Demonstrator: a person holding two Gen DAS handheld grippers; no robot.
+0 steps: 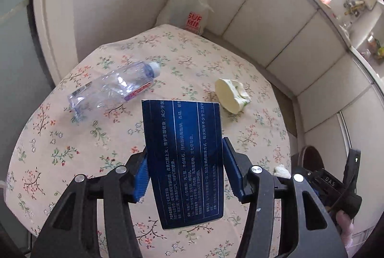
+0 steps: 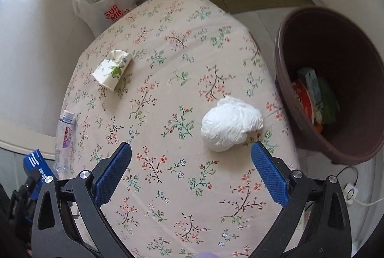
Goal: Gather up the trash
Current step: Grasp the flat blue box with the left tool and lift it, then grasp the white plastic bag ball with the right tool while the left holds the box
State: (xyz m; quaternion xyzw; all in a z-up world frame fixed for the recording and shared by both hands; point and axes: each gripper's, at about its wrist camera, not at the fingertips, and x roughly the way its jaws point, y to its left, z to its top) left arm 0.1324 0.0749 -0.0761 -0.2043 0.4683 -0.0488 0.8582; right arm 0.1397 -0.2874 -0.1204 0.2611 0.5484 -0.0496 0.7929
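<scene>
My left gripper [image 1: 184,157] is shut on a dark blue toothpaste box [image 1: 184,157] and holds it above the floral table [image 1: 72,152]. The box also shows at the left edge of the right wrist view [image 2: 36,161]. An empty clear plastic bottle [image 1: 112,87] lies on the table to the left, also in the right wrist view [image 2: 64,135]. A crushed pale carton [image 1: 231,96] lies on the right, and in the right wrist view [image 2: 112,71]. My right gripper [image 2: 192,162] is open above the table, just short of a crumpled white tissue [image 2: 230,123].
A brown waste bin [image 2: 336,152] with trash inside stands off the table's right edge. A white plastic shopping bag [image 1: 189,6] leans in the wall corner behind the table. A white cable [image 2: 352,195] lies on the floor at the right.
</scene>
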